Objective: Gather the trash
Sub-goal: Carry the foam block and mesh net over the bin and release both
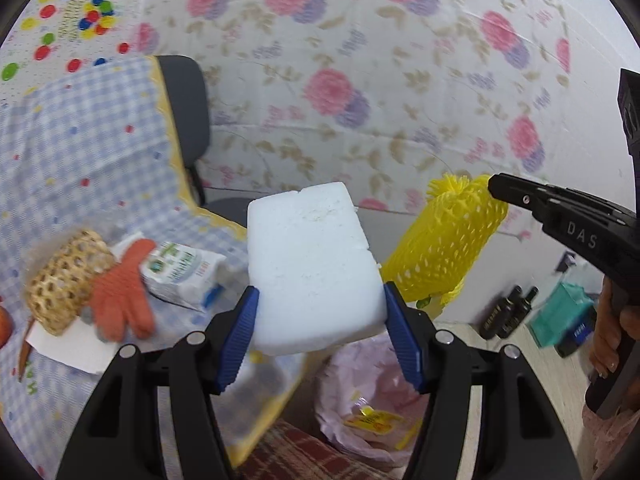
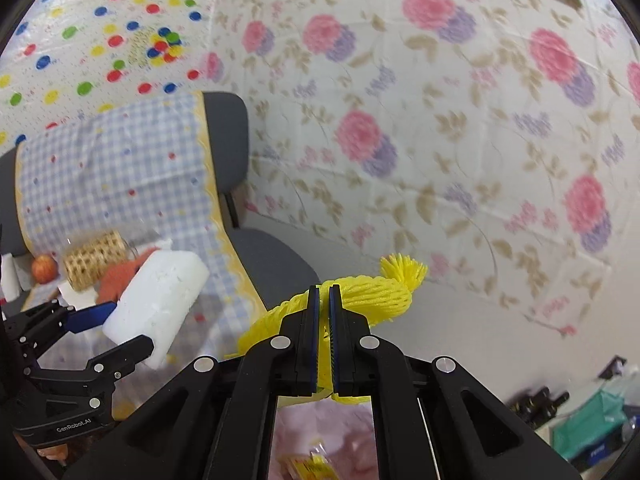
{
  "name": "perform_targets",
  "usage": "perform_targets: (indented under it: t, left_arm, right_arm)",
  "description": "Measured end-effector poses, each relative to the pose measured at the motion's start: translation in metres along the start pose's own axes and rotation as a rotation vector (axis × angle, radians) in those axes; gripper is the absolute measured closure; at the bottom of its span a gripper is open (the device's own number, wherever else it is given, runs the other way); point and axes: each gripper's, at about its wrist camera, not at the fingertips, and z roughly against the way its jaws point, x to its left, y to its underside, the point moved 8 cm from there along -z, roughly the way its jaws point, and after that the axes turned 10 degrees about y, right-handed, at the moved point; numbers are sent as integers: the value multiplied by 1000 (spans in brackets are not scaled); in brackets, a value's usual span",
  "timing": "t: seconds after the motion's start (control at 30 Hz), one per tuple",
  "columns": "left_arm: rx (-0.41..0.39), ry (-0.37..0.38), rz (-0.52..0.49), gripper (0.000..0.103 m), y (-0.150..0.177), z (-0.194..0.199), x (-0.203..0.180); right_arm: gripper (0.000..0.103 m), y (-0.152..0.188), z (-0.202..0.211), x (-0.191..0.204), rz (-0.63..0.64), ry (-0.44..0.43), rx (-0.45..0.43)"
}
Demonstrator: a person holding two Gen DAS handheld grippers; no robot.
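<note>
My left gripper [image 1: 320,316] is shut on a white foam block [image 1: 312,264] and holds it in the air past the table edge. My right gripper [image 2: 324,292] is shut on a yellow foam fruit net [image 2: 360,292], which hangs to the right of the block in the left wrist view [image 1: 440,244]. A pink-lined trash bin [image 1: 368,396] with a yellow wrapper inside sits on the floor below both grippers; it also shows in the right wrist view [image 2: 320,440]. The foam block and left gripper appear at the left of the right wrist view [image 2: 156,300].
The checked tablecloth [image 1: 80,152] holds a woven basket tube [image 1: 64,280], an orange glove [image 1: 124,292], a small carton [image 1: 180,276], white paper and an apple [image 2: 43,268]. A grey chair [image 1: 188,112] stands behind. Dark bottles [image 1: 508,312] and a green box [image 1: 560,316] sit on the floor.
</note>
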Motion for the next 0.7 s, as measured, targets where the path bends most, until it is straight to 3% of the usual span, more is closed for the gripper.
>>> perform_targets:
  t: [0.13, 0.33, 0.53, 0.7]
  left_arm:
    - [26, 38, -27, 42, 21, -13, -22]
    - [92, 81, -31, 41, 43, -33, -37]
    - [122, 96, -34, 40, 43, -53, -42]
    - [146, 104, -21, 31, 42, -67, -41]
  right_arm:
    - [98, 40, 1, -14, -5, 33, 67]
    - [97, 72, -3, -22, -9, 42, 135]
    - [97, 87, -24, -25, -26, 20, 191]
    - [92, 94, -37, -28, -58, -3, 227]
